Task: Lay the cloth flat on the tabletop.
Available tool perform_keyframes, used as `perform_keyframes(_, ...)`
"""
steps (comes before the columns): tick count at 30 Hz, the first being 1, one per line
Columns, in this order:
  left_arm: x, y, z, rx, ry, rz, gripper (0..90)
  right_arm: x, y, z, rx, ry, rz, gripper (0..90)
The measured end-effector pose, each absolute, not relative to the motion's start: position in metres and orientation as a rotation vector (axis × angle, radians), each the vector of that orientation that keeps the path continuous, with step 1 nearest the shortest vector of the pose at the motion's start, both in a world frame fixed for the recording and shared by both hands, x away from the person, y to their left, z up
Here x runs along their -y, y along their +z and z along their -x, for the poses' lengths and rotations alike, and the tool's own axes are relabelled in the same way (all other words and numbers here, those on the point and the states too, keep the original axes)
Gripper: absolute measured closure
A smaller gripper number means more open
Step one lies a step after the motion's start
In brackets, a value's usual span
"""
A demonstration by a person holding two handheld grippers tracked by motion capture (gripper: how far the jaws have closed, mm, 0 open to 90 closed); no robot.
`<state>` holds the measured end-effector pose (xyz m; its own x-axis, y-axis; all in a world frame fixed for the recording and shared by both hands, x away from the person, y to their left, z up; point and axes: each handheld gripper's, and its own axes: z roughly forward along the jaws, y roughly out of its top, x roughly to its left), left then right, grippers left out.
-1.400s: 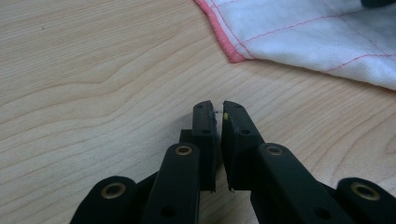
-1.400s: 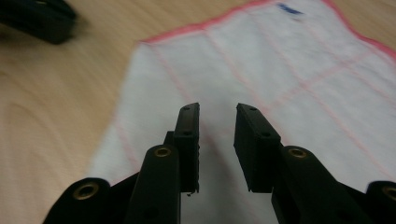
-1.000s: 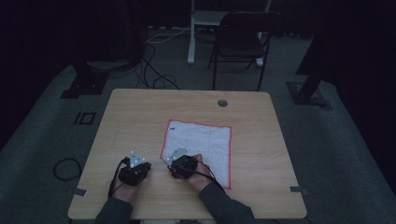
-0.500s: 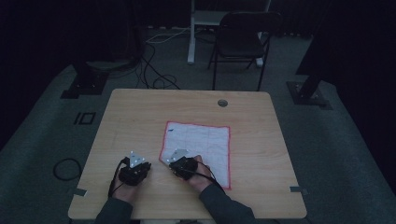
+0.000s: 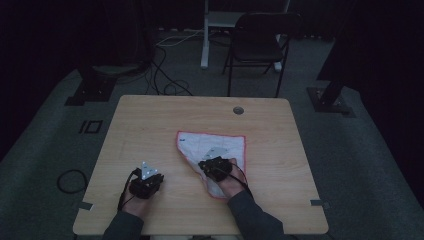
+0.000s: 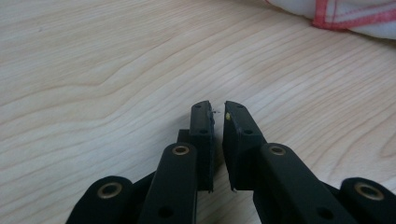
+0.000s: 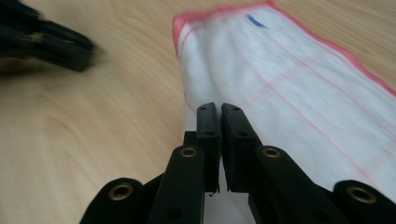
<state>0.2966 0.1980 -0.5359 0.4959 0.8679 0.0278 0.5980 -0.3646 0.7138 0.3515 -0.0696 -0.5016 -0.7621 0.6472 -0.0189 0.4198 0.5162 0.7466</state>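
A white cloth with a red border [image 5: 225, 147] lies on the wooden table [image 5: 150, 125], right of the middle. Its near-left part is drawn up into a fold, so its left edge runs slantwise. My right gripper [image 5: 214, 167] sits over that fold. In the right gripper view the gripper [image 7: 219, 108] is shut on the folded edge of the cloth [image 7: 289, 79]. My left gripper [image 5: 146, 181] rests on bare wood to the left, apart from the cloth. Its jaws [image 6: 218, 106] are shut but for a thin slit, with nothing between them. A strip of the cloth's hem [image 6: 355, 14] shows beyond them.
A round cable hole [image 5: 238, 110] sits near the table's far edge. Behind the table stand a dark folding chair [image 5: 260, 45] and a white stand [image 5: 205, 35], with cables on the floor. The left gripper [image 7: 46, 44] appears blurred in the right gripper view.
My right gripper has moved right and away from me, dragging the cloth's near-left corner with it. The cloth went from a flat square to a folded, slanted shape. The left gripper stayed put.
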Motion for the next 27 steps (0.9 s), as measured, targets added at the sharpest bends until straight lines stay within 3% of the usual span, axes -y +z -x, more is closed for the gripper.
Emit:
perform_keyframes(17,-0.126,-0.515,-0.319,-0.988,0.526,-2.134,76.5,0.101,-0.523,-0.363,-2.440,0.982,-1.012,79.4)
perform_keyframes(27,-0.100,-0.525,-0.338,-0.937,0.515,-2.199,63.1,0.116,-0.520,-0.360,-2.422,1.001,-1.022,78.6)
